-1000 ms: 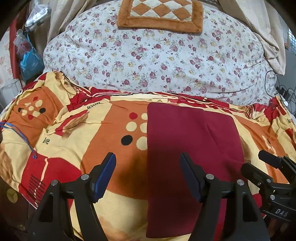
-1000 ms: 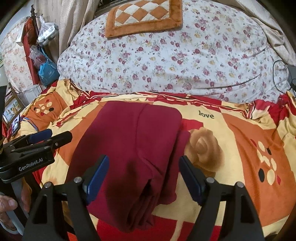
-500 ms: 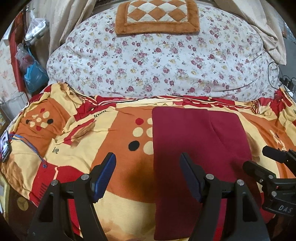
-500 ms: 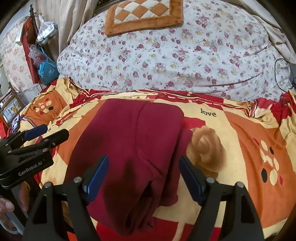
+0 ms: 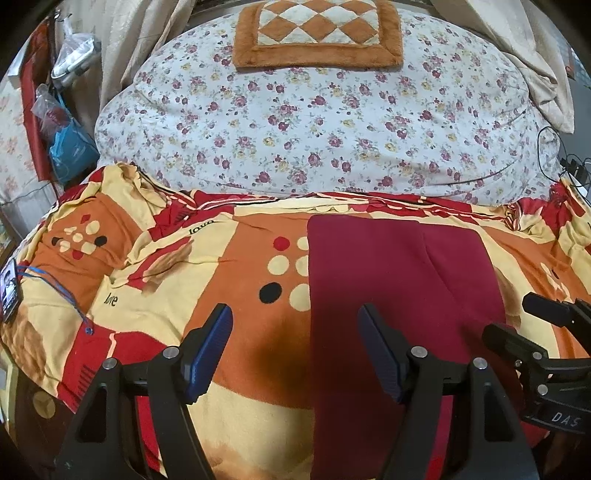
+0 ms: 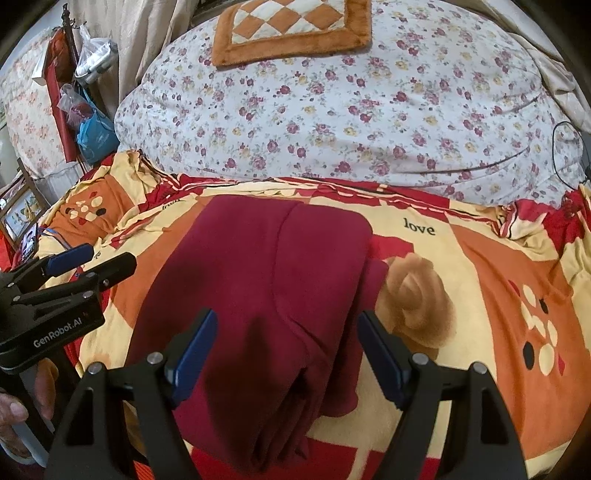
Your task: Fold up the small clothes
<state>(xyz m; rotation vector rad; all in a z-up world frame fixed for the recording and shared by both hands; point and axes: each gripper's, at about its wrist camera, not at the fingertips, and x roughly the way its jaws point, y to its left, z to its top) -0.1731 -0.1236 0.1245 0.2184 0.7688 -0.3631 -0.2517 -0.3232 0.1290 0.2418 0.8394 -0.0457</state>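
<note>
A dark red garment (image 5: pixel 399 291) (image 6: pixel 258 295) lies folded into a long rectangle on the patterned bedspread (image 5: pixel 155 280) (image 6: pixel 480 295). My left gripper (image 5: pixel 295 350) hovers open above the garment's left edge, nothing between its blue pads. The right gripper (image 6: pixel 286 354) is open too, held over the near right part of the garment where thick folded layers show. Each gripper appears in the other's view: the right one (image 5: pixel 532 332) at the right edge, the left one (image 6: pixel 88 264) at the left edge.
A large floral bundle of bedding (image 5: pixel 314 122) rises behind the bedspread, with an orange checked mat (image 5: pixel 317 33) on top. A phone (image 5: pixel 9 291) with a blue cord lies at the left edge. Bags (image 6: pixel 92 133) hang at the far left. A person's hand (image 6: pixel 14 410) grips the left handle.
The left view has tilted slightly, so the garment sits a little lower and more centred. Both grippers stay open above the garment, which has not moved.
</note>
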